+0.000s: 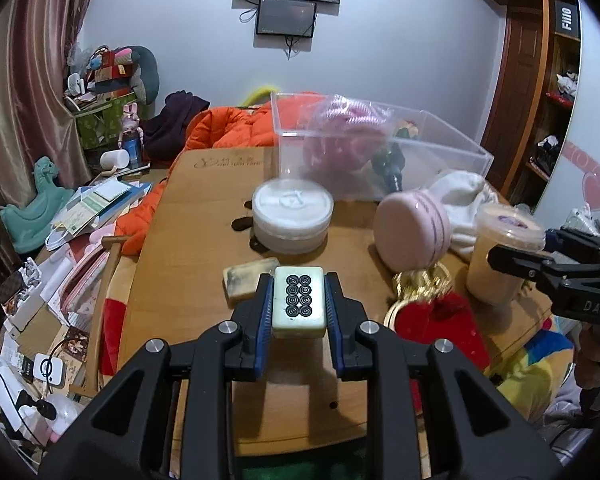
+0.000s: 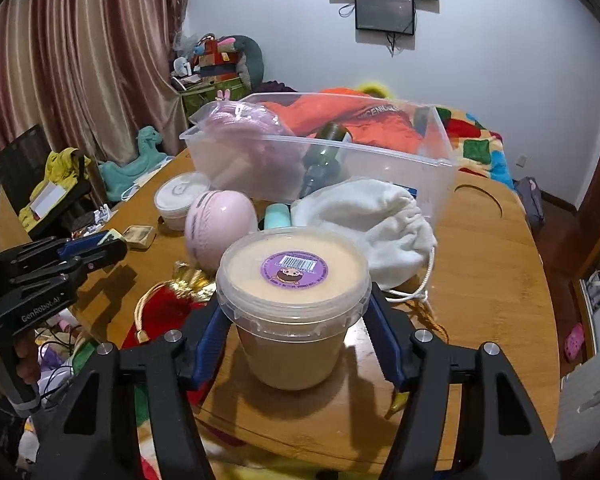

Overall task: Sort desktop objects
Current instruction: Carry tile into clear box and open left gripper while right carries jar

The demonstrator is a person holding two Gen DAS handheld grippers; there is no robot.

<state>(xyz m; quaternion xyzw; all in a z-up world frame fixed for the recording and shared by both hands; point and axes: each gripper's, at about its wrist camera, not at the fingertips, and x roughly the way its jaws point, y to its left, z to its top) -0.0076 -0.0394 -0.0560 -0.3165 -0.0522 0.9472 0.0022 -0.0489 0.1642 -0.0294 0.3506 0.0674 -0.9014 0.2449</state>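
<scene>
A cream mahjong tile (image 1: 299, 302) with black circles sits face up between the blue pads of my left gripper (image 1: 299, 292), which is shut on it just above the wooden table (image 1: 188, 240). A lidded plastic tub (image 2: 292, 272) of beige contents, with a purple sticker on its lid, stands between the fingers of my right gripper (image 2: 297, 300). The pads press its sides below the lid's rim. From the left wrist view the tub (image 1: 496, 264) and the right gripper (image 1: 520, 248) are at the far right. A clear plastic bin (image 2: 380, 176) at the back holds a pink item and a dark bottle.
On the table lie a round white container (image 1: 292, 216), a pink macaron-shaped case (image 1: 412, 228), a white drawstring pouch (image 2: 372, 220), a red and gold pouch (image 1: 432, 312) and a worn tan block (image 1: 246, 282). An orange jacket and floor clutter surround the table.
</scene>
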